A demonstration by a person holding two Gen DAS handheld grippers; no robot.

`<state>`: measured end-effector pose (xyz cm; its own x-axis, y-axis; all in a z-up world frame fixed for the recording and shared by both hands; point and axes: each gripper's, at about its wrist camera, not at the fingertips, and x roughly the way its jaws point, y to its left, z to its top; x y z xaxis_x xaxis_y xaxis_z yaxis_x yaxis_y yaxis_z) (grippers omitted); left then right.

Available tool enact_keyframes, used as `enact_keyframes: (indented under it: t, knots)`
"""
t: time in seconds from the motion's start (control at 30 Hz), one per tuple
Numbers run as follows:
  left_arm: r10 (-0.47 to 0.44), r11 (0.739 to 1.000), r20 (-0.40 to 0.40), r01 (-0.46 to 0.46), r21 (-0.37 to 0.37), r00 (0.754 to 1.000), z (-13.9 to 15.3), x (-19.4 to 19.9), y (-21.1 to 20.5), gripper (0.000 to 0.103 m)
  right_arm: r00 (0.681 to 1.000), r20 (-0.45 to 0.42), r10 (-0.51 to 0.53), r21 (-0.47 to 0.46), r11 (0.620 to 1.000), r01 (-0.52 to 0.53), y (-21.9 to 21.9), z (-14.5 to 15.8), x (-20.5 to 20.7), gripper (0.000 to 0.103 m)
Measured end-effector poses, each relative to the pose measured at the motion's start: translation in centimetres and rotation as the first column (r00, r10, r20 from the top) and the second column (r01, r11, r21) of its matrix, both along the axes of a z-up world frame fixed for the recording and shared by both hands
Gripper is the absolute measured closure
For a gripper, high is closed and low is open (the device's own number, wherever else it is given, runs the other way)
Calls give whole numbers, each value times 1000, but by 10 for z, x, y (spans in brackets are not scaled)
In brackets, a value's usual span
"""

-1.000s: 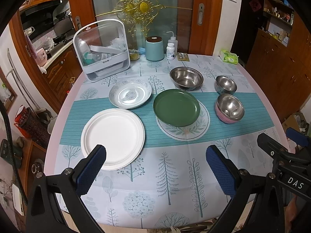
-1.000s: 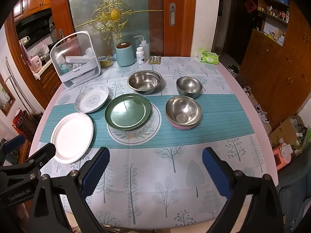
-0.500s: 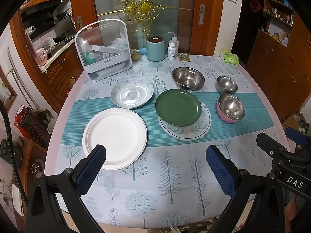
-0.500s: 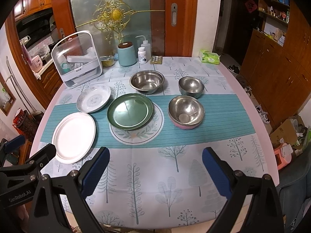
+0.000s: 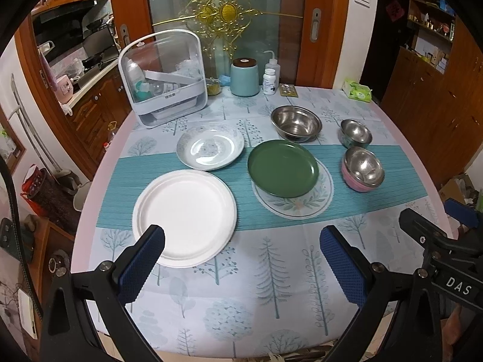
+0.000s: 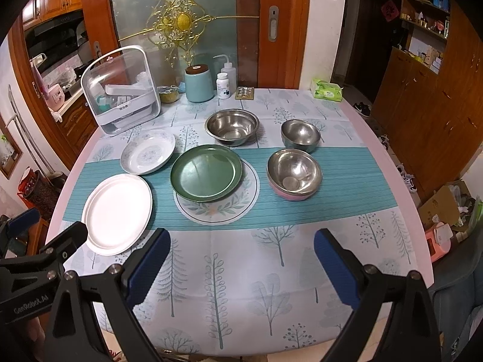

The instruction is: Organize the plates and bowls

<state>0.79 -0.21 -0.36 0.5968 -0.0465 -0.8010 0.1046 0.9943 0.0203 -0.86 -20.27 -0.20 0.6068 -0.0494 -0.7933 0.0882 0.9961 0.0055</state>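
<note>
— Both views have crept slightly toward the worktop (image 6: 241, 271); nothing on it shifted.

— Jaws?

— Left gripper (image 5: 241, 262) and right gripper (image 6: 241, 259) are wide, empty. I'd pinch rims, left to right: white plate (image 5: 184, 217) looks light; patterned plate (image 5: 209, 150) fragile; green plate (image 5: 282, 167) slick; steel bowls (image 6: 294, 170) stiff, slippery. "DAS" reads on the other rig.

The round leaf-patterned white plate (image 5: 302, 203), beyond the jaws, lies mostly hidden under the dark green plate (image 5: 283, 167).
</note>
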Motion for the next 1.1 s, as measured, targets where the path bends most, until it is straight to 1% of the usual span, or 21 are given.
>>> enact_keyframes:
  t: [0.2, 0.3, 0.4, 0.5, 0.67, 0.77, 0.87, 0.97, 1.0, 1.1]
  knots:
    - [22, 1000, 6, -22, -11, 1000, -4, 14, 28, 1, 1000, -11, -7, -18, 1000, 6, 14, -3, 7, 6]
    - [41, 999, 19, -41, -3, 999, -6, 21, 44, 1, 1000, -11, 7, -25, 1000, -7, 24, -4, 12, 6]
    - [65, 998, 44, -65, 4, 997, -11, 29, 63, 1, 999, -9, 33, -12, 999, -33, 37, -5, 20, 6]
    - [101, 995, 42, -101, 0, 994, -18, 41, 88, 1, 998, -15, 55, 19, 998, -55, 49, -7, 30, 6]
    - [136, 989, 73, -140, 48, 988, -27, 52, 128, 1, 995, -2, 100, 27, 995, -100, 78, -11, 49, 6]
    - [140, 990, 67, -142, 22, 988, -34, 61, 152, 1, 991, -11, 134, 49, 990, -133, 93, -17, 62, 6]
    - [150, 988, 44, -148, -30, 988, -46, 73, 177, 1, 984, -21, 174, 69, 983, -173, 110, -28, 80, 6]
    - [171, 984, 8, -171, -46, 985, -63, 88, 199, 1, 978, -45, 202, 78, 977, -198, 124, -43, 98, 7]
    - [180, 983, -7, -180, -41, 984, -70, 94, 206, 1, 975, -56, 216, 88, 974, -210, 130, -50, 105, 11]
    - [190, 981, -63, -192, -28, 980, -96, 111, 226, 1, 964, -108, 245, 110, 966, -233, 144, -72, 126, 19]
